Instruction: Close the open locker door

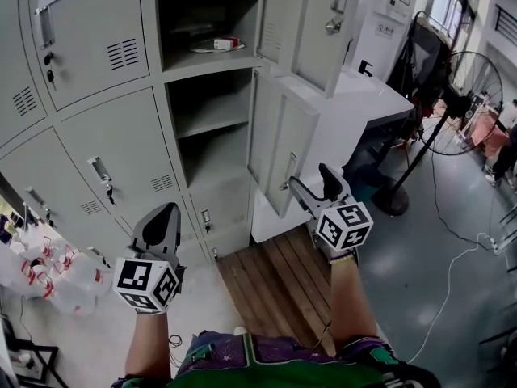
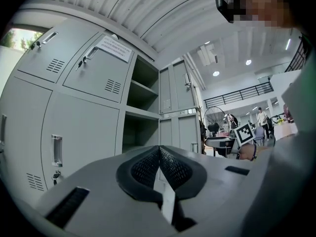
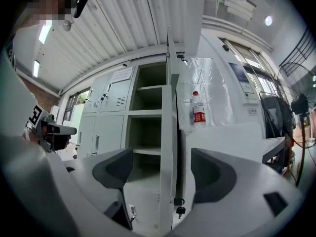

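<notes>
1. well, the open locker door [image 1: 277, 140] is a plain, pale grey metal panel, tall and narrow. it hangs from the right side of a middle compartment in the bank of lockers [image 1: 121, 136] and is swung out toward the near side.
2. just left of the door its compartment stands open and dark inside, with one shelf across it.
3. a small metal handle [image 1: 288, 172] sits low on the door near its free edge. in the right gripper view a lock with a key [image 3: 180, 211] hanging from it shows close to the bottom of that edge.
4. the right gripper [image 1: 313, 186] is released, its jaws wide apart and set astride the door's free edge. its own view shows the edge running upright between the two pads with a gap on each side, so nothing is clamped.
5. the left gripper [image 1: 166, 217] is clenched on nothing, and its pads meet in its own view. it hangs before the closed lower doors at the left, well apart from the open door.
6. above the open door a second door [image 1: 311, 18] also stands open. the shelf in its compartment bears a red and white box [image 1: 227, 44].
7. right of the doors is a white counter [image 1: 367, 103]. the right gripper view shows a bottle [image 3: 198, 108] with a red label standing there.
8. wooden boards [image 1: 279, 285] lie on the floor near the door's foot, and a standing fan [image 1: 468, 87] is at the far right.
</notes>
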`<state>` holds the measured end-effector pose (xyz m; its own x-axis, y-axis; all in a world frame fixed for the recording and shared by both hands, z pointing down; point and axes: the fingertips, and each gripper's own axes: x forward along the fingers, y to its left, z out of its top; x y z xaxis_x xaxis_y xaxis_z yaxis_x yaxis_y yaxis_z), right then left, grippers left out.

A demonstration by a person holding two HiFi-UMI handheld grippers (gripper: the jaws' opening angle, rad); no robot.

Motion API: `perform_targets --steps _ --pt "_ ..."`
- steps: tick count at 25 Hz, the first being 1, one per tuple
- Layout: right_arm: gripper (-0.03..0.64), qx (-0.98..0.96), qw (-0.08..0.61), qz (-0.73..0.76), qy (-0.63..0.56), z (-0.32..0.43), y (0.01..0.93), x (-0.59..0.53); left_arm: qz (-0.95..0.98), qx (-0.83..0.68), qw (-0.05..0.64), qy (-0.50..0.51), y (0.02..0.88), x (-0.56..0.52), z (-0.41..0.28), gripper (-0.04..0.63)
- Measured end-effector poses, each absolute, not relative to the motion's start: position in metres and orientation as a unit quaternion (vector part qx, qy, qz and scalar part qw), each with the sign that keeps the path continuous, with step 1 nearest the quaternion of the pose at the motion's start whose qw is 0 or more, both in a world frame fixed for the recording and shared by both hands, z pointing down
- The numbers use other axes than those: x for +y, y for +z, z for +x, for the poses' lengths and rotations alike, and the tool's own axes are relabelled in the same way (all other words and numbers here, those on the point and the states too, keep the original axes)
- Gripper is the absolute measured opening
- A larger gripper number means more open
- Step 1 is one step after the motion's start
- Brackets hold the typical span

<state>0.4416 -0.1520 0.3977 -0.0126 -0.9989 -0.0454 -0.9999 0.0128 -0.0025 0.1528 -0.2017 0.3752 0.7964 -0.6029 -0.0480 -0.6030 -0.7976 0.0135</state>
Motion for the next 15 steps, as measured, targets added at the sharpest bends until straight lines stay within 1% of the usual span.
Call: perform_targets --steps 5,9,15 --pt "0.312 0.718 0.013 -0.696 0.008 0.447 0.405 -0.165 -0.946 0.322 -0.002 0.026 0.377 -0.202 0.153 0.021" --pt "0.245 0.718 0.012 -0.696 0.009 0.452 0.409 -0.172 -0.946 0.323 -0.003 0.021 0.38 -0.203 0.153 0.021" --pt "0.211 0.718 0.005 -0.696 0.008 0.459 0.417 -0.181 -0.945 0.327 -0.001 0.016 0.382 -0.205 0.153 0.021"
